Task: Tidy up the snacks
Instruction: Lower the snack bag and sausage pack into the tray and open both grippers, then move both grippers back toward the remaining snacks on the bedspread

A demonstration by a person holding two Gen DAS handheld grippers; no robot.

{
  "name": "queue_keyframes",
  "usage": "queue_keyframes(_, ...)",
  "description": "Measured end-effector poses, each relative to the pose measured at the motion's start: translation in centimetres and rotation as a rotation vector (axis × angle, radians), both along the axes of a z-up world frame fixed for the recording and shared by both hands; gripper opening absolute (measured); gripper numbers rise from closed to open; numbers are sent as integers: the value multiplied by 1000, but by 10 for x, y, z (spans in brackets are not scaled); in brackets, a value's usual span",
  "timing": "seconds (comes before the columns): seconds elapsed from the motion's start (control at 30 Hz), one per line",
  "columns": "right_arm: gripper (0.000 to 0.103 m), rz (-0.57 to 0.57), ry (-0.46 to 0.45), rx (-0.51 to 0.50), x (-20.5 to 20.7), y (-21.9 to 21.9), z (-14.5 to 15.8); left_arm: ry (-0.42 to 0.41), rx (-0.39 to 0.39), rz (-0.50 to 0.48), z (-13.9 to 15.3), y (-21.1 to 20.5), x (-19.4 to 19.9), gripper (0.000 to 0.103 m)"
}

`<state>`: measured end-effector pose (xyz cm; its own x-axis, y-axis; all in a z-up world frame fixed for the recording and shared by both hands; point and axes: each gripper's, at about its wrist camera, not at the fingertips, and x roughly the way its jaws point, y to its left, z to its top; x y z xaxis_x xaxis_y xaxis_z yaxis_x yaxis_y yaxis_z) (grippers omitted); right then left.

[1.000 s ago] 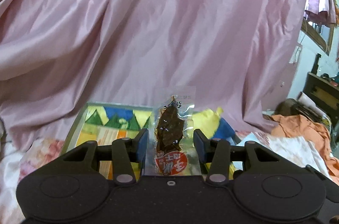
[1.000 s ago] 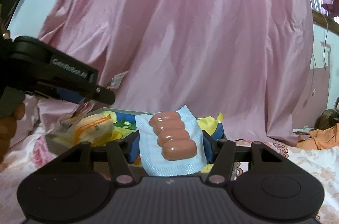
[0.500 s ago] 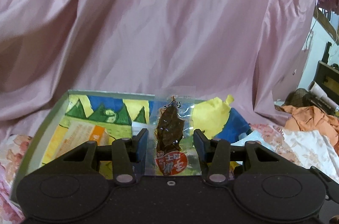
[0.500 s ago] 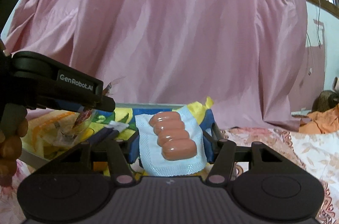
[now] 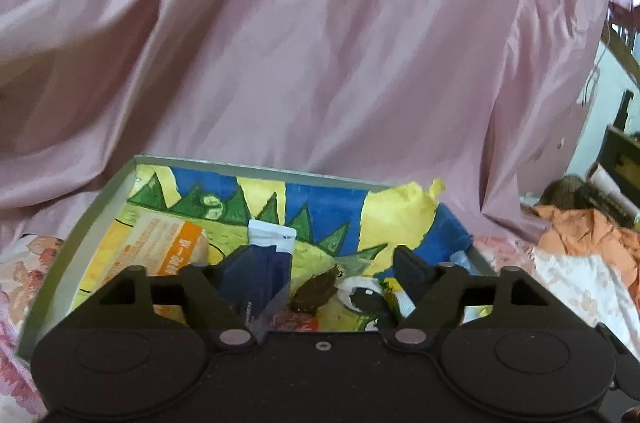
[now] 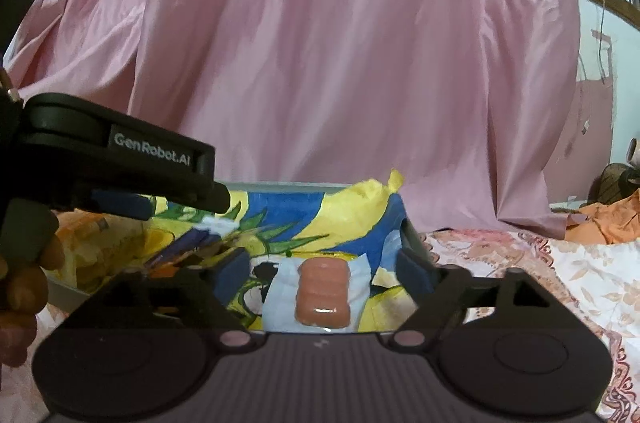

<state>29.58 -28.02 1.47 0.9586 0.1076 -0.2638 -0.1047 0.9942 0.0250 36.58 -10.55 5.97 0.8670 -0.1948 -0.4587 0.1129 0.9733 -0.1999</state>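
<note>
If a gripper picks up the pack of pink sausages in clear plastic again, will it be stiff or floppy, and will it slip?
The pack of pink sausages in clear plastic lies flat in the tray. Its thin film edges would probably flop, while the plump sausage row likely stays fairly firm. The glossy film may be slippery, so gripping across the sausages seems safer than gripping the film edge.

floral bed (image 6: 560, 287), tray (image 5: 80, 243), orange cloth (image 5: 592, 235)
</note>
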Motion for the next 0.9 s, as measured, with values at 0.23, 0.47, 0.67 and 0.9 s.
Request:
queue_keyframes(0.23, 101, -15, -60, 2, -31, -10, 19, -70, -35, 33, 25, 12, -36, 100)
queue_keyframes(0.47, 103, -25, -131, -5, -73, -15, 51, -130, -51, 59, 53, 24, -81, 102)
queue_keyframes(0.67, 103, -29, -167, -8, -115, -9, 70, -172, -36, 62, 66, 35, -127, 102)
queue_keyframes(0.9, 103, -28, -208, -30, -164, 1, 77, -177, -45, 73, 58, 50, -176, 102)
